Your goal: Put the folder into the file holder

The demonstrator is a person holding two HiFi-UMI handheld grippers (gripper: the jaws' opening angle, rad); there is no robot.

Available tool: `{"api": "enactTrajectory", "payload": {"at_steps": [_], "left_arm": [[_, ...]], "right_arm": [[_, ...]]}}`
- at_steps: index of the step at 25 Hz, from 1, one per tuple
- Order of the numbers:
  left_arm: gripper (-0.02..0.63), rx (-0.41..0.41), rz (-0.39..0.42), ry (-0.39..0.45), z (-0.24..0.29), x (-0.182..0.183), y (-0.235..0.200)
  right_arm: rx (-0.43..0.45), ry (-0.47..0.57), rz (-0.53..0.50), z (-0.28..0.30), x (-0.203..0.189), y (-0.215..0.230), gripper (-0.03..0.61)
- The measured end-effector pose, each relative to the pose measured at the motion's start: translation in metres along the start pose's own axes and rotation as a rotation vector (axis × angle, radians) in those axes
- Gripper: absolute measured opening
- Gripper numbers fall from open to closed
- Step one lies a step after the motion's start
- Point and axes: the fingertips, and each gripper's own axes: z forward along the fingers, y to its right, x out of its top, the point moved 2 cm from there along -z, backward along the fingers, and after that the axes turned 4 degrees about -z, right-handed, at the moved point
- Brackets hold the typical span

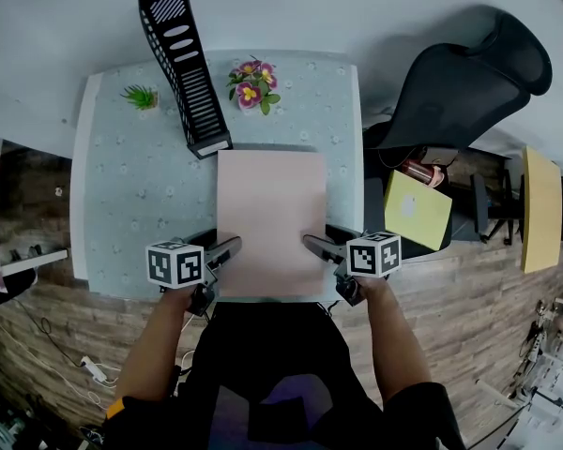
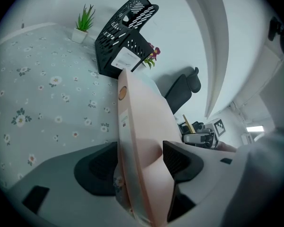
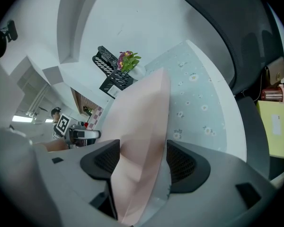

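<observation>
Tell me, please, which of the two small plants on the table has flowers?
The flowering plant right of the black file holder: it bears pink and yellow blooms. The green plant, left of the holder, has only spiky leaves.

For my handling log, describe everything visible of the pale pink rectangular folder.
The pale pink rectangular folder looks like smooth plastic or card, closed and flat. Its left spine carries a round orange spot and a white label. It lies level over the floral tablecloth, far edge close to the black mesh file holder. The left gripper and right gripper each clamp a near side edge. Whether it touches the cloth is unclear.
</observation>
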Motion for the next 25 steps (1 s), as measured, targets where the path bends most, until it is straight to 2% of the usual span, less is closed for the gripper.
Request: {"api": "enactTrajectory", "payload": {"at_steps": [13,25], "left_arm": [[0.284,-0.042,-0.002,-0.018,0.0052,0.0011,0.0061],[0.282,-0.073,-0.041,-0.004,0.0072,0.0018,0.0033]], "right_arm": [[0.025,-0.009,0.037,-0.0007,-0.0001,0.0015,0.308],[0.147,-0.008,0.160,-0.0047,-0.0018,0.0061,0.285]]}}
